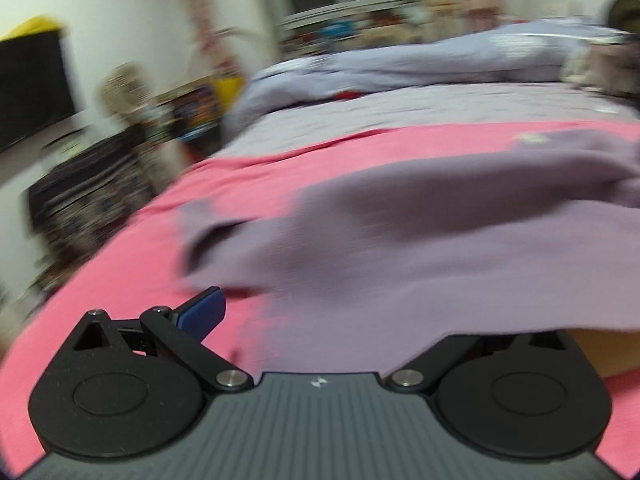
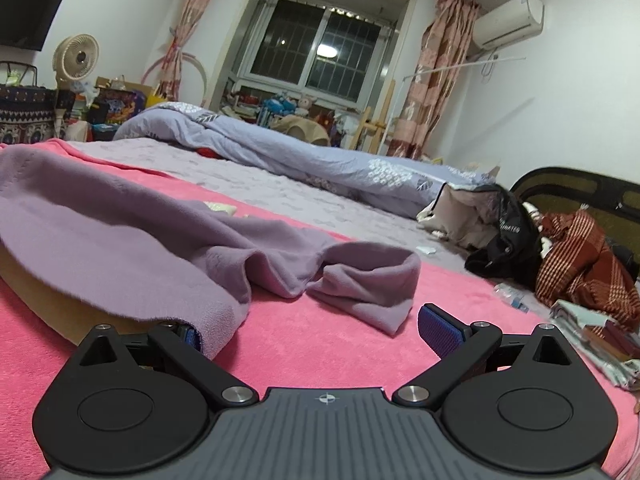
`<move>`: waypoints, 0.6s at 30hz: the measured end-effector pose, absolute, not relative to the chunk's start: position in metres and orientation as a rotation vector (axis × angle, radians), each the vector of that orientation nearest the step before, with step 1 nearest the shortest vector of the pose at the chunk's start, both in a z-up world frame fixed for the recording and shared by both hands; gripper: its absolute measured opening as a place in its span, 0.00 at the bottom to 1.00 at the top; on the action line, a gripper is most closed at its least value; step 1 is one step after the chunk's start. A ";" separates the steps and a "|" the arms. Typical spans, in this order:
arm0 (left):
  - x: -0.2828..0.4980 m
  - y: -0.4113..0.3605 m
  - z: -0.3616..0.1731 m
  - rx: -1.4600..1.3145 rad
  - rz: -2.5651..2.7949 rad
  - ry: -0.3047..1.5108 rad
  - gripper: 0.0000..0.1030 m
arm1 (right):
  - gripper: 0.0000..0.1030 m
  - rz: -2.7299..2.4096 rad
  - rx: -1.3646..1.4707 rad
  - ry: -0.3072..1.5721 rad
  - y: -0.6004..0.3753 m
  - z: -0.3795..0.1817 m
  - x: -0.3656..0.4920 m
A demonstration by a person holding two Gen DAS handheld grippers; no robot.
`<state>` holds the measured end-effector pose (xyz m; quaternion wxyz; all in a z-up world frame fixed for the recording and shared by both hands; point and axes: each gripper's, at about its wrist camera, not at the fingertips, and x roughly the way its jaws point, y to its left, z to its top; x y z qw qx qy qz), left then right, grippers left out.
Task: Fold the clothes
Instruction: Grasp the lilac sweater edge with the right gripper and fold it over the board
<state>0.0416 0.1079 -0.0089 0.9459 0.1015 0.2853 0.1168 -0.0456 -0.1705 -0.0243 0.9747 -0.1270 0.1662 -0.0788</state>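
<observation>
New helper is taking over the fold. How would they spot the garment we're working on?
Find the pink blanket covering the near half of the bed. The mauve top lies spread on it just ahead of both grippers, one sleeve trailing right. It is plain and soft, unlike the red checked cloth piled farther right.

You're in a home bedroom — a bed (image 2: pixel 280 184) with a rumpled duvet (image 2: pixel 280 152), curtained window (image 2: pixel 316 52), wall air conditioner (image 2: pixel 508 20), fan (image 2: pixel 76 58).

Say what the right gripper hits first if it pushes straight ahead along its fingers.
Probably the purple garment: its folded sleeve end lies on the pink blanket just ahead of the open right gripper. Depth is unclear; a low path could meet the blanket first.
</observation>
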 end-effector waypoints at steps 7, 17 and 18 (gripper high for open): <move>0.037 0.182 -0.012 -0.025 0.317 0.631 1.00 | 0.58 -0.082 -0.249 0.404 -0.163 -0.027 -0.042; 0.006 0.173 0.017 0.061 0.252 0.495 0.99 | 0.06 -0.050 -0.196 0.420 -0.166 0.015 -0.043; -0.002 0.172 0.024 0.070 0.234 0.474 0.99 | 0.06 -0.053 -0.176 0.414 -0.172 0.024 -0.046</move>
